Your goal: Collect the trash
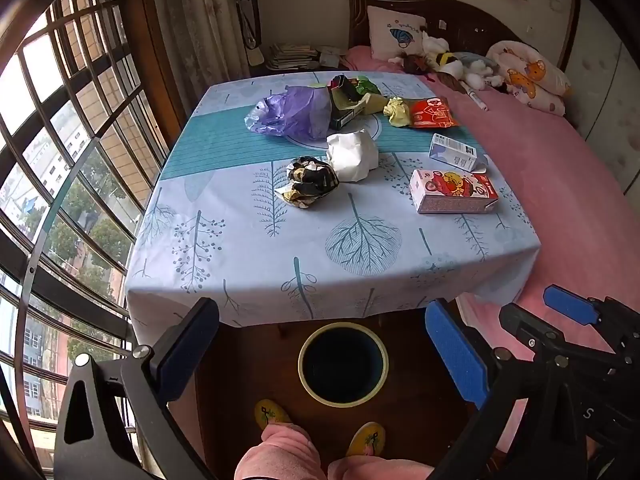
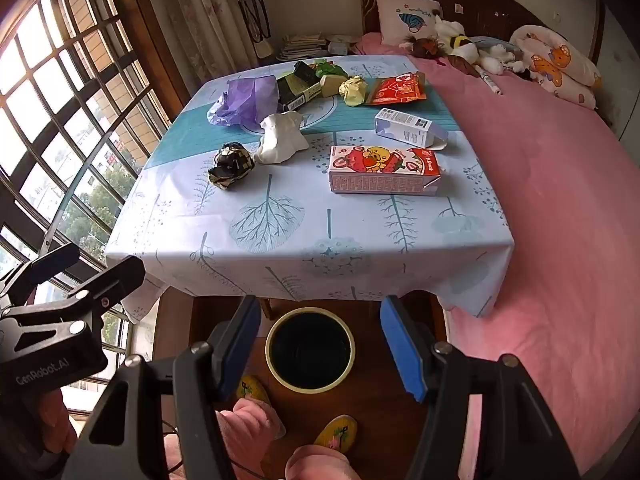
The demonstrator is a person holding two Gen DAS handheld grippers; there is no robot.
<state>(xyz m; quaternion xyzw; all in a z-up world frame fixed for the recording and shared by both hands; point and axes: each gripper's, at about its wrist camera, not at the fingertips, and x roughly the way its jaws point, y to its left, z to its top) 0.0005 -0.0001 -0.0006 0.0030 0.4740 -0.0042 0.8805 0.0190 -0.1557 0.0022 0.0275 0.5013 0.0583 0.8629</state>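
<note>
Both empty and spread apart at the bottom of each frame: left gripper [image 1: 320, 344] and right gripper [image 2: 320, 344], above the bin [image 1: 343, 364] on the floor, with the trash up on the table [image 1: 248, 248] at frame centre. Risky to grab the light crumpled paper [image 1: 352, 156] or dark wrapper [image 1: 310, 182]: may well skid across the slick cloth. Probably an awkward fit between the jaws for the strawberry carton [image 2: 382, 170], hard to judge through the fisheye, and the bin mouth looks narrow.

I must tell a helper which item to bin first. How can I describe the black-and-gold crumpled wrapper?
On the tree-print tablecloth, look on the window side, toward the near edge. The crumpled wrapper touches a white paper wad; only it is dark with gold patches.
</note>
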